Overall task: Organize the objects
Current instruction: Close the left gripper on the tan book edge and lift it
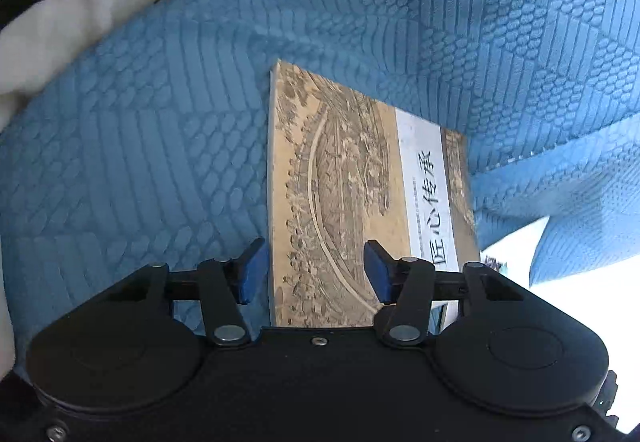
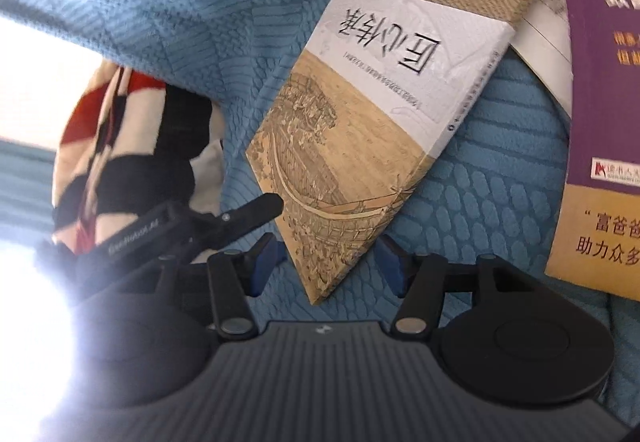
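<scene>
A tan book with an old boat painting and a white title band (image 1: 344,193) lies on a blue quilted cover (image 1: 160,145). My left gripper (image 1: 316,272) is over its near end. The left pad (image 1: 252,270) sits just outside the book's left edge, the right pad (image 1: 378,276) hovers over the cover, and neither presses on it. In the right wrist view the same book (image 2: 360,129) points its near corner between my right gripper's (image 2: 326,266) pads, which touch both edges of that corner. The left gripper's black finger (image 2: 252,211) reaches in beside the book.
A purple and gold book (image 2: 600,101) lies at the right over a white sheet (image 2: 540,41). A red, black and white patterned cloth (image 2: 132,145) sits at the left, with a fold of blue cover (image 2: 160,21) above it. White fabric (image 1: 60,29) borders the bed's far left.
</scene>
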The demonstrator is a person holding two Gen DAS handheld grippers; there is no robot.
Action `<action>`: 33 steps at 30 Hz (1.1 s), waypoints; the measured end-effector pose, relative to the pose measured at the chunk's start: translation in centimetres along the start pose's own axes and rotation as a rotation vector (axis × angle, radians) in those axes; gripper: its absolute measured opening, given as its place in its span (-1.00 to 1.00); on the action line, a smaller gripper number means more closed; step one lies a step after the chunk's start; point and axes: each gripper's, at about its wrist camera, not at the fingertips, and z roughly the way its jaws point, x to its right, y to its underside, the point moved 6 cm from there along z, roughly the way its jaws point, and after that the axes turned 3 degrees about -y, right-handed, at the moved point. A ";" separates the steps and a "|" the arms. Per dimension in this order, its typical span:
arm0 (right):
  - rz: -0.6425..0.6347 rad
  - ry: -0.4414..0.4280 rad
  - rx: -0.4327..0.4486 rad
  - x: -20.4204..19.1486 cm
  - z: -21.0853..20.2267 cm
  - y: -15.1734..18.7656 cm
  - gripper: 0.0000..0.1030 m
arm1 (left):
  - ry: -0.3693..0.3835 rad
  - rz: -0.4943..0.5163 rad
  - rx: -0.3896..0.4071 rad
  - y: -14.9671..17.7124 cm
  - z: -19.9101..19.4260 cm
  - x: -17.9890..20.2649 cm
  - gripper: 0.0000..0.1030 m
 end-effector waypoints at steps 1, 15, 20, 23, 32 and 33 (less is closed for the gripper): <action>0.019 -0.010 0.004 0.2 0.0 -0.1 0.15 | 0.004 -0.007 0.002 0.1 -0.1 -0.1 -0.07; 0.081 -0.049 0.026 0.9 -0.8 0.1 0.14 | 0.153 -0.227 -0.042 -0.2 -0.5 -1.8 -0.04; 0.142 -0.095 0.015 0.7 -0.3 0.6 0.14 | 0.219 -0.272 -0.049 -0.3 -1.3 -1.8 -0.05; 0.165 -0.121 0.027 0.8 -0.1 0.7 0.14 | 0.256 -0.290 -0.053 -0.4 -1.8 -1.7 -0.05; 0.215 -0.173 0.068 0.8 0.4 0.9 -0.39 | 0.260 -0.185 -0.051 -0.3 -2.5 -0.2 -0.08; 0.211 -0.157 0.076 0.8 0.4 0.8 -0.54 | 0.255 -0.163 -0.048 -0.3 -2.6 0.1 -0.06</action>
